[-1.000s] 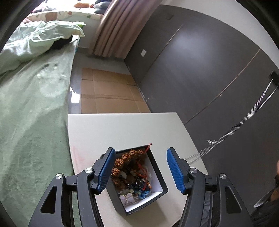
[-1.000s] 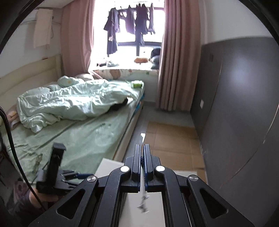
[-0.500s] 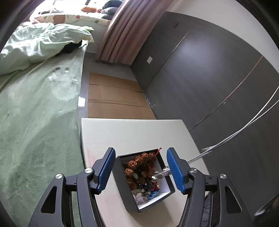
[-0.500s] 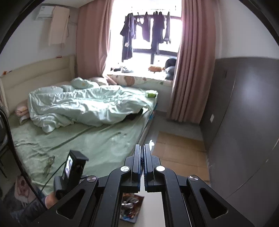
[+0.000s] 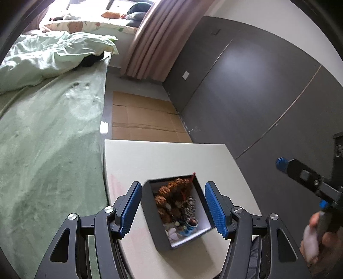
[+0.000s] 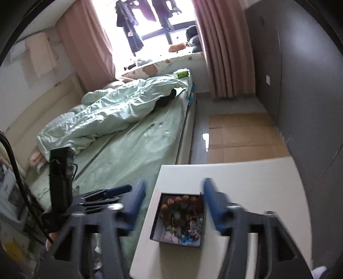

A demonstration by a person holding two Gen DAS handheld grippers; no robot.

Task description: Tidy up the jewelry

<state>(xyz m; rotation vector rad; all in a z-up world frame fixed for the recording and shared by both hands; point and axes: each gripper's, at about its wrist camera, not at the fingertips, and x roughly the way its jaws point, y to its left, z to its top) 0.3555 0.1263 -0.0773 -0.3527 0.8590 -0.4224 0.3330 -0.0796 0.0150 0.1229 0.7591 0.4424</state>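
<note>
Jewelry box (image 5: pixel 178 211) sits on the white bench (image 5: pixel 167 158), open, stuffed with beads and chains. Left gripper (image 5: pixel 173 209) has fingers apart, opening, straddling the box at 9 and 3 o'clock without touching. Right gripper (image 6: pixel 173 206) is opening too, nothing between. Box looks light and stiff, so grab its side walls; the tangle-prone strands need picking singly.

1. A home bedroom: a bed (image 6: pixel 133 148) with a rumpled quilt (image 6: pixel 111 111) fills the left side.
2. Pink curtains (image 6: pixel 223 49) frame a window (image 6: pixel 158 19) hung with clothes (image 6: pixel 130 30).
</note>
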